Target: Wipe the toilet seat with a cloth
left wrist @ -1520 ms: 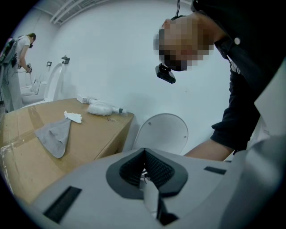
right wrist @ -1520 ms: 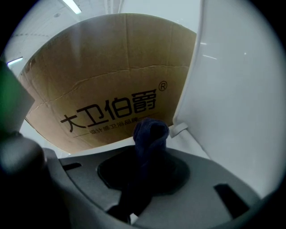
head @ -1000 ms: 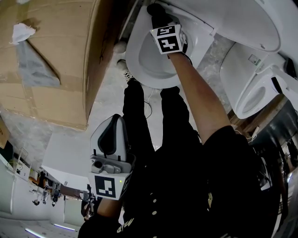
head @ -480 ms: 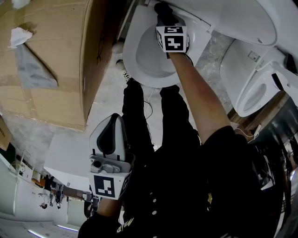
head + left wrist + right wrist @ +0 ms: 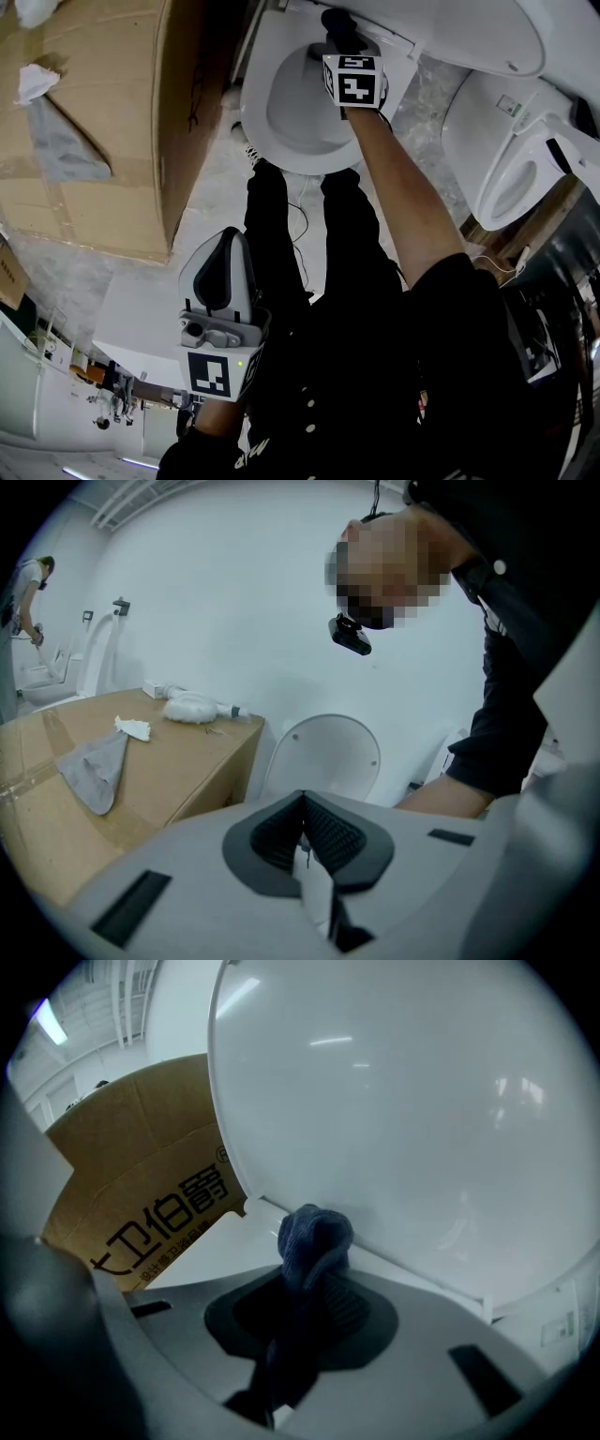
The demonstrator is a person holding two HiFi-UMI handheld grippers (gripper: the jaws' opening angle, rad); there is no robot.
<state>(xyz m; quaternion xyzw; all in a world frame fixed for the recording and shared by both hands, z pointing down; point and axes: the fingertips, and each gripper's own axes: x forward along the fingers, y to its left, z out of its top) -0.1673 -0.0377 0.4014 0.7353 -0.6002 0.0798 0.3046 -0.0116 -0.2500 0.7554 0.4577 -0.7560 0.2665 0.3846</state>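
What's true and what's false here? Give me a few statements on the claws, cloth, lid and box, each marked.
1. The right claw is shut on a dark blue cloth. True.
2. The left claw holds a cloth too. False: it is shut with nothing in it.
3. The toilet lid is down over the bowl. False: it stands raised, right behind the cloth.
4. A grey rag lies on top of the cardboard box. True.

"卫伯爵" on the cardboard box (image 5: 131, 1157)
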